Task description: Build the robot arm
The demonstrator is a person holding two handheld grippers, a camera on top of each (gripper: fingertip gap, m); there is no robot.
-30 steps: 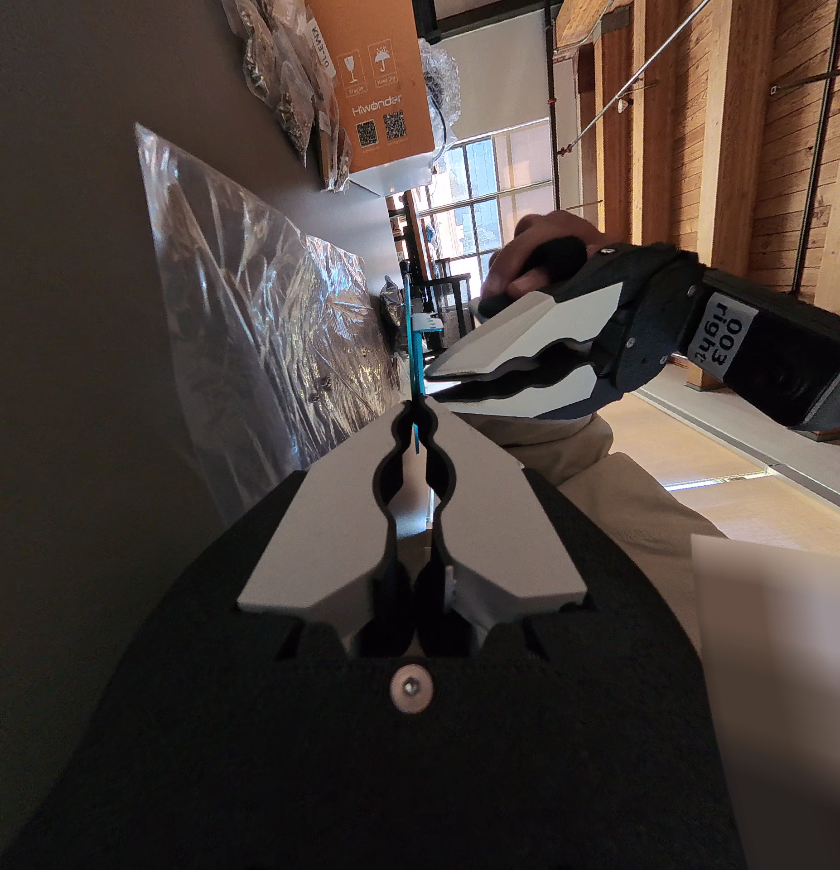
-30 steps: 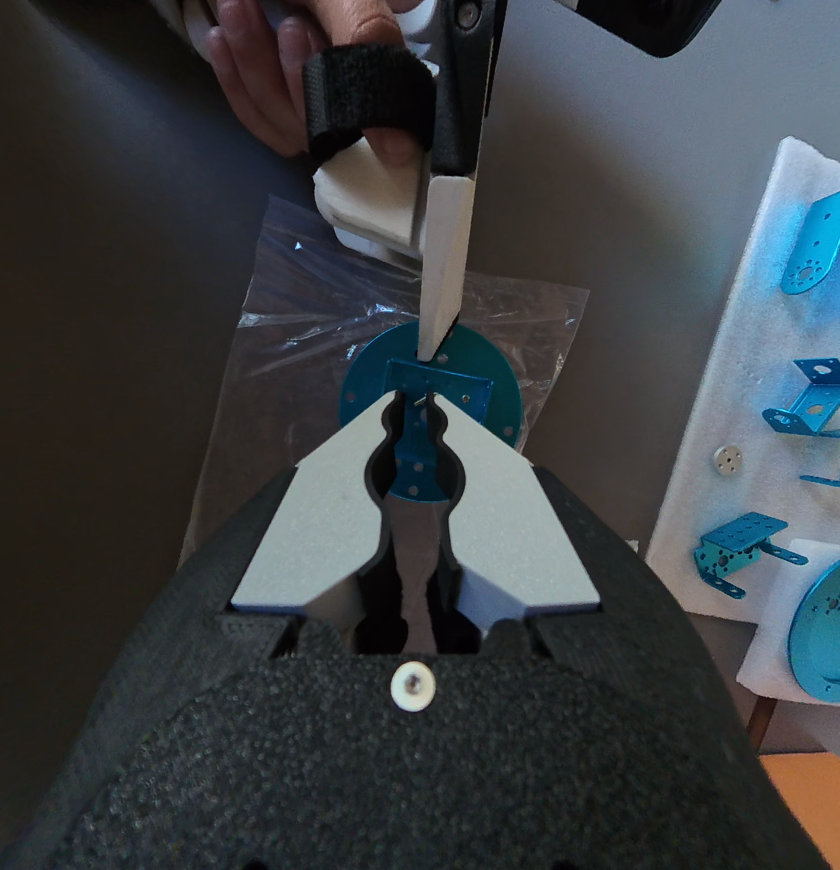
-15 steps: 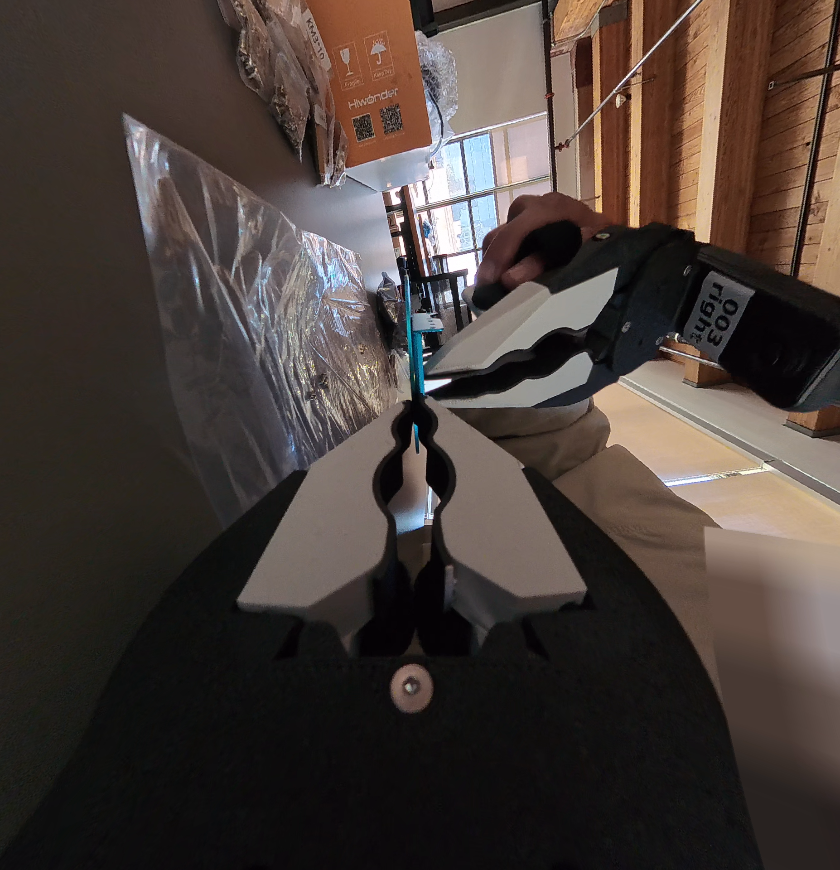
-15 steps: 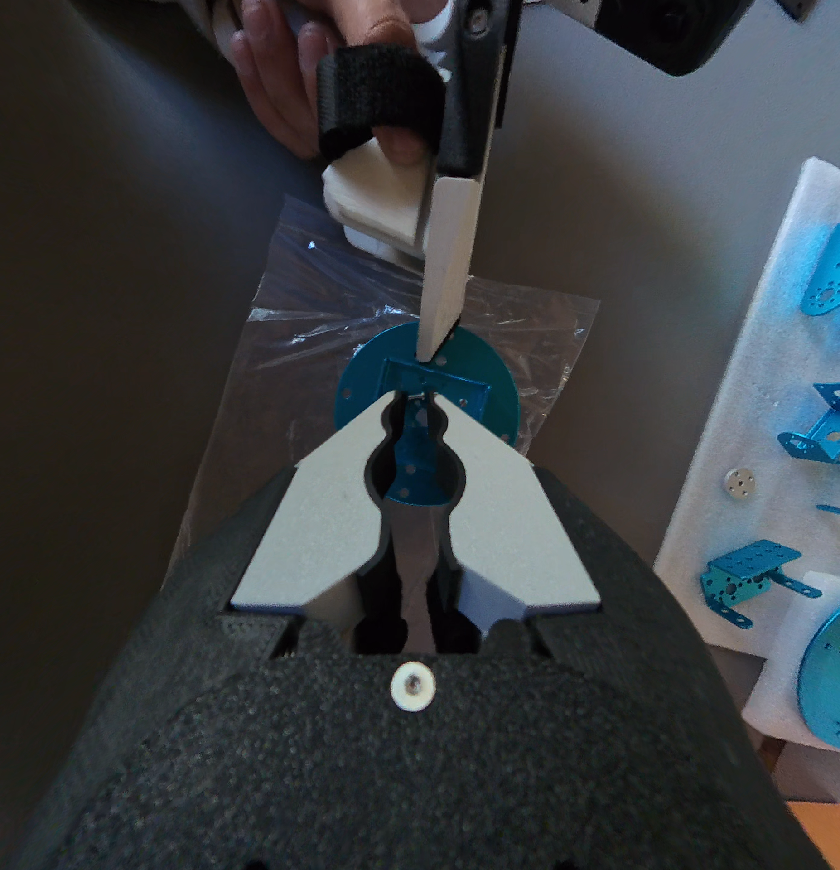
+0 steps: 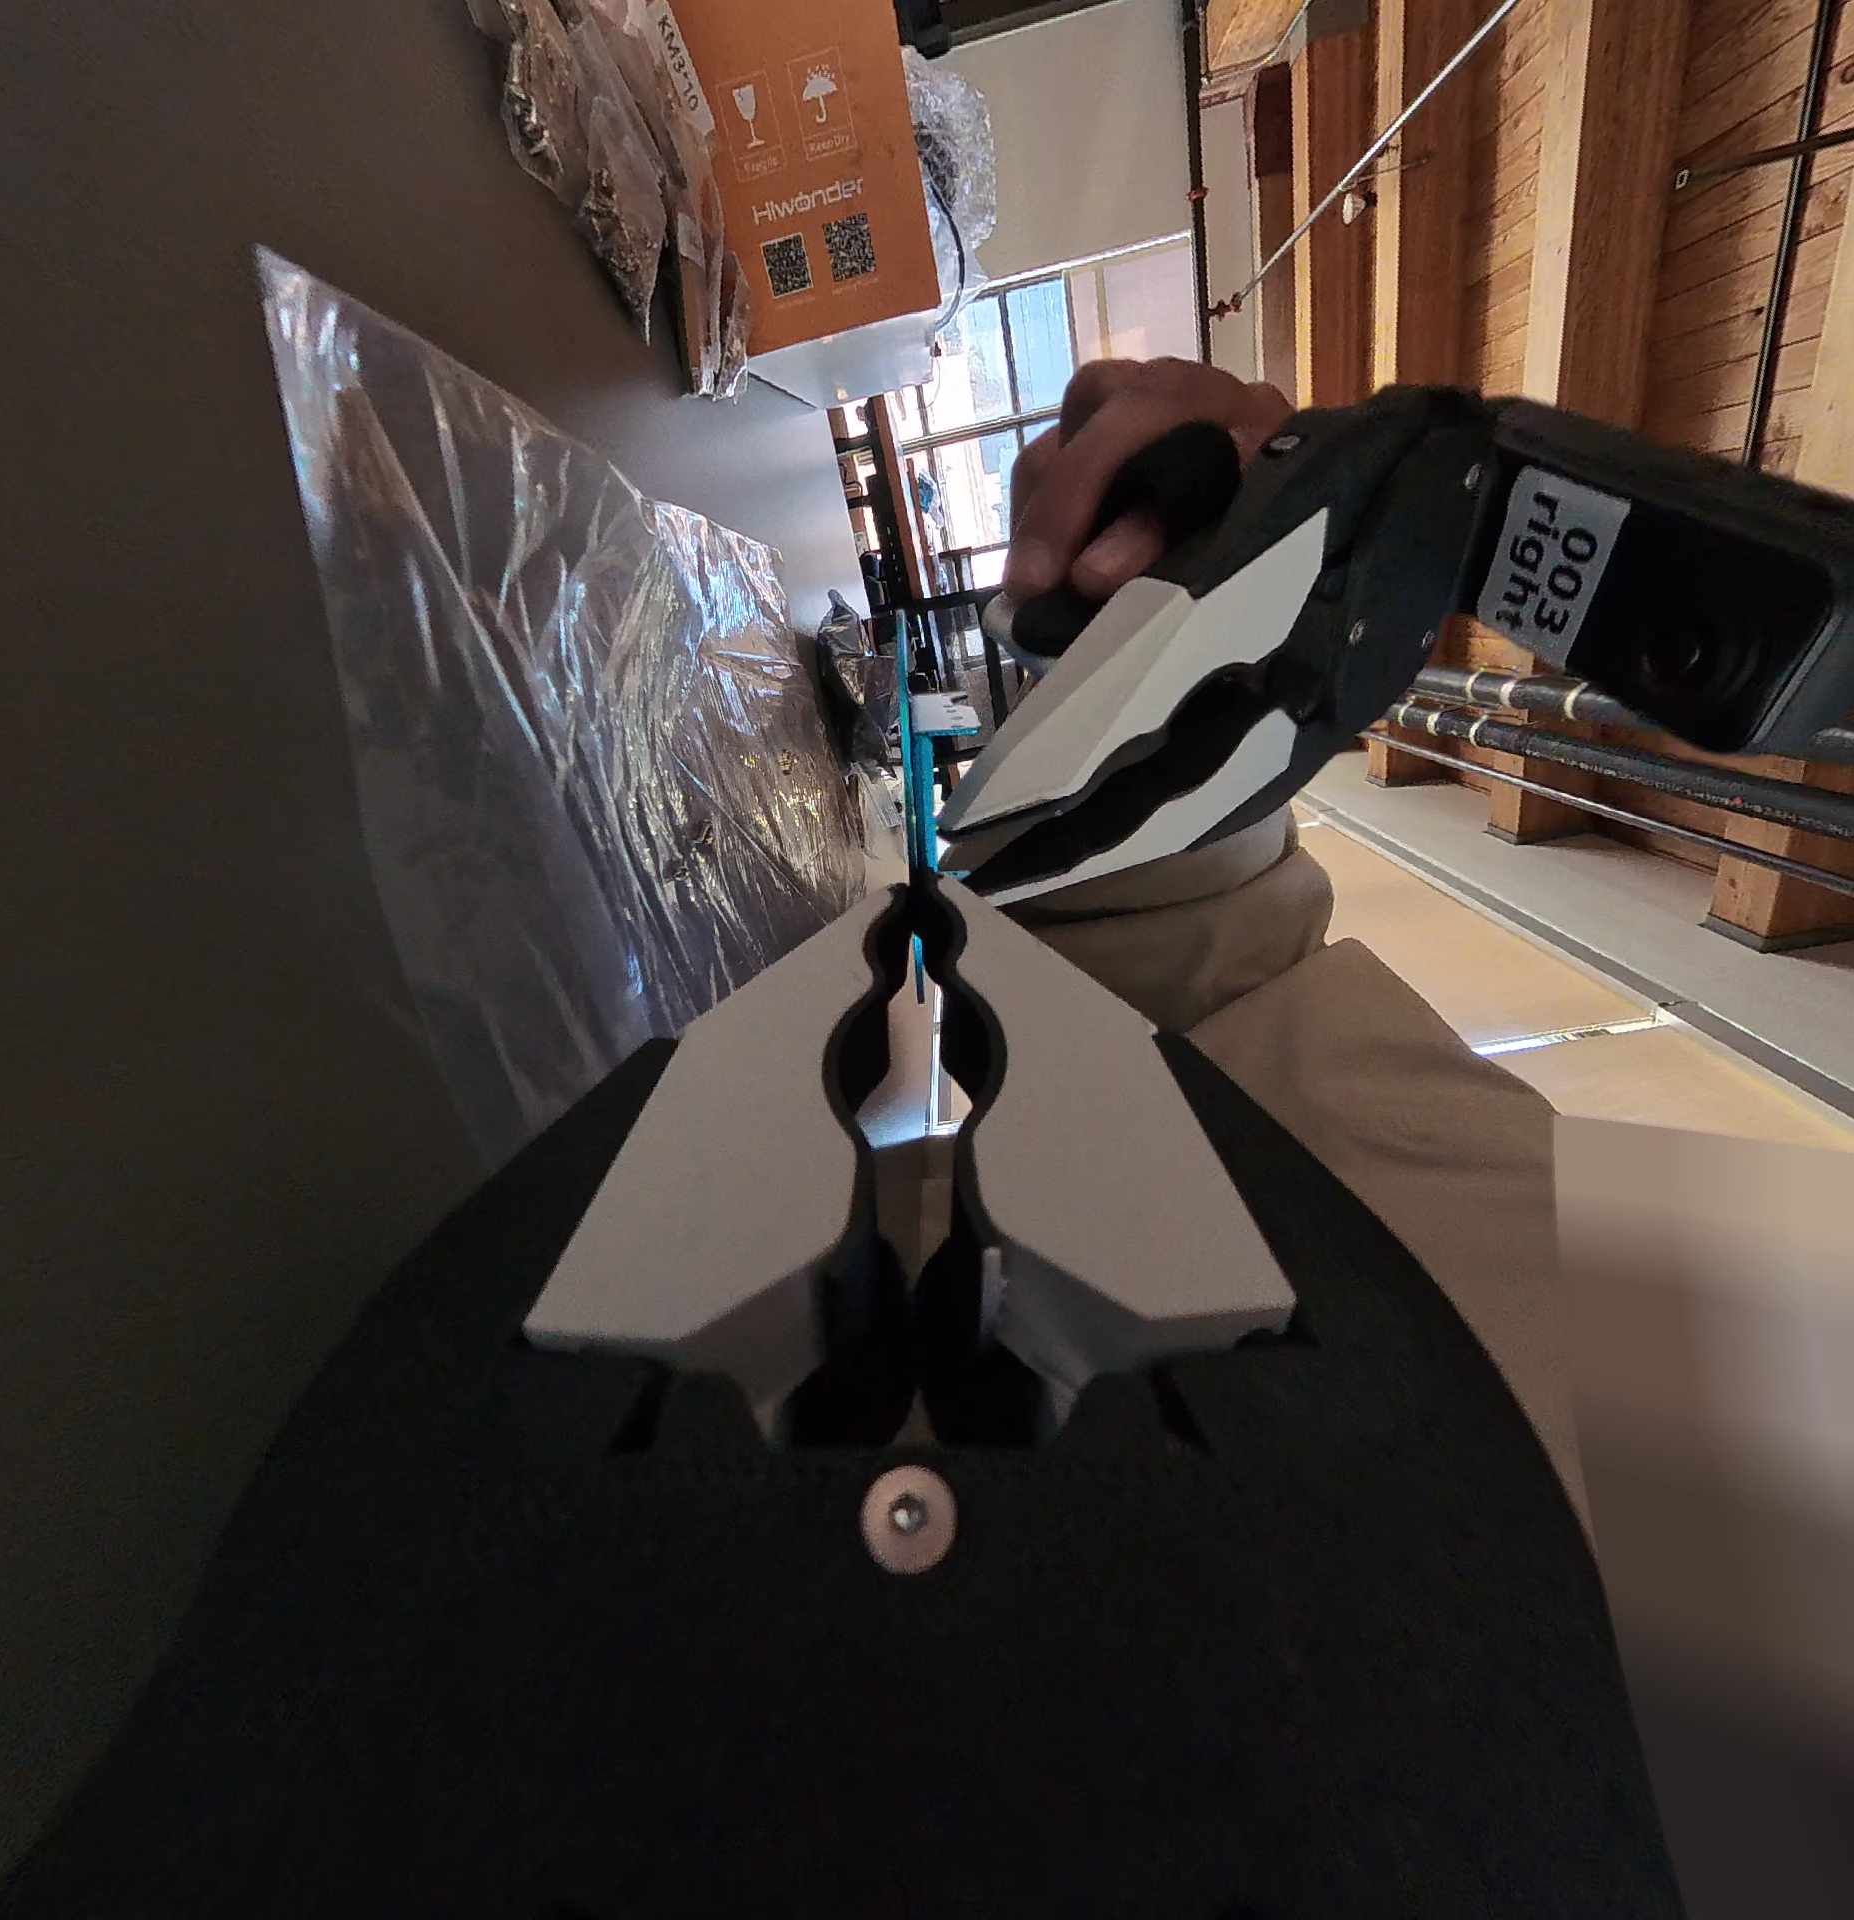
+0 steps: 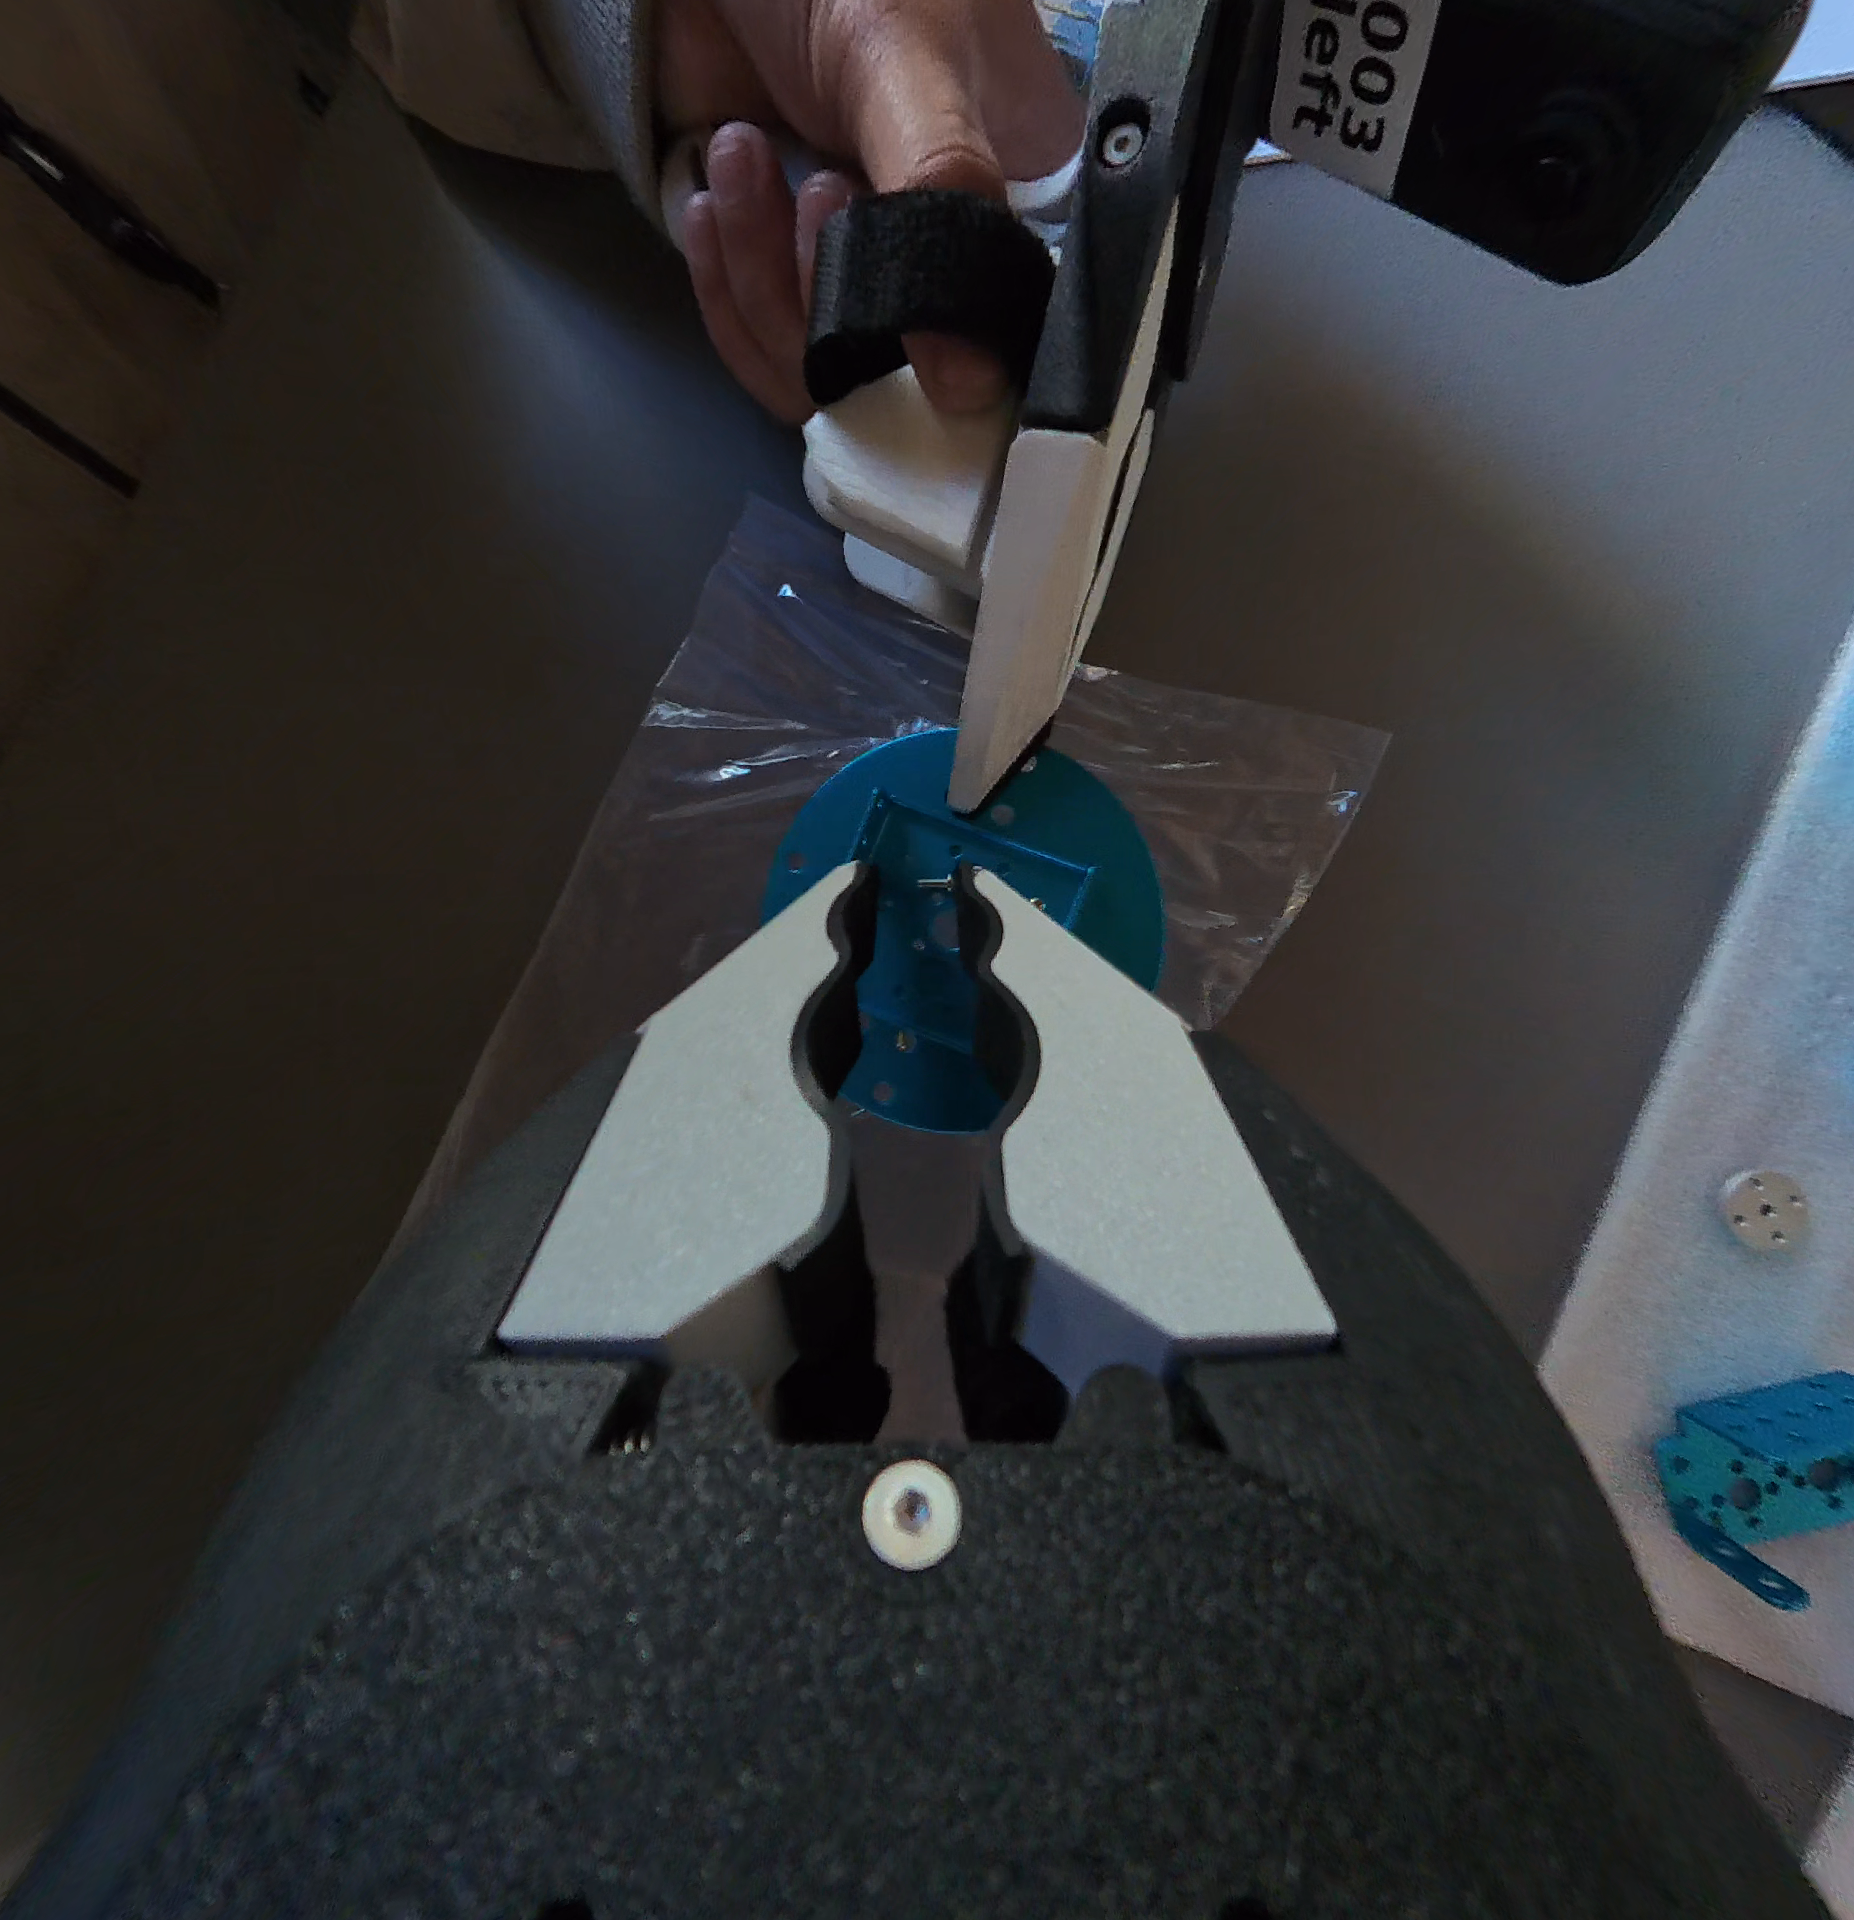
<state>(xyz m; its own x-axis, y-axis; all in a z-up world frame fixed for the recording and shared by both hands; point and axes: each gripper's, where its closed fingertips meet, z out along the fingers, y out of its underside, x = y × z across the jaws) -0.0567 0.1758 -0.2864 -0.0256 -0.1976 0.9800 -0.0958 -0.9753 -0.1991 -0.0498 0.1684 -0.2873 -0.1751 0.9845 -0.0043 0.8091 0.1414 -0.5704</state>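
The left gripper (image 5: 921, 902) is closed on the thin edge of a blue metal disc (image 6: 1099, 831), holding it upright over a clear plastic bag (image 6: 1214, 769) on the grey surface (image 6: 383, 727). The disc is round and drilled with small holes, with a square blue bracket (image 6: 964, 842) fixed at its centre. The right gripper (image 6: 918, 883), slightly parted, has its tips at the bracket; whether they touch is unclear. More blue brackets (image 6: 1764, 1475) lie on white foam (image 6: 1681, 1039) to the right.

An orange box (image 5: 809, 177) has printed words and square codes. Each gripper near it wears a white sticker (image 5: 1551, 566) with writing.
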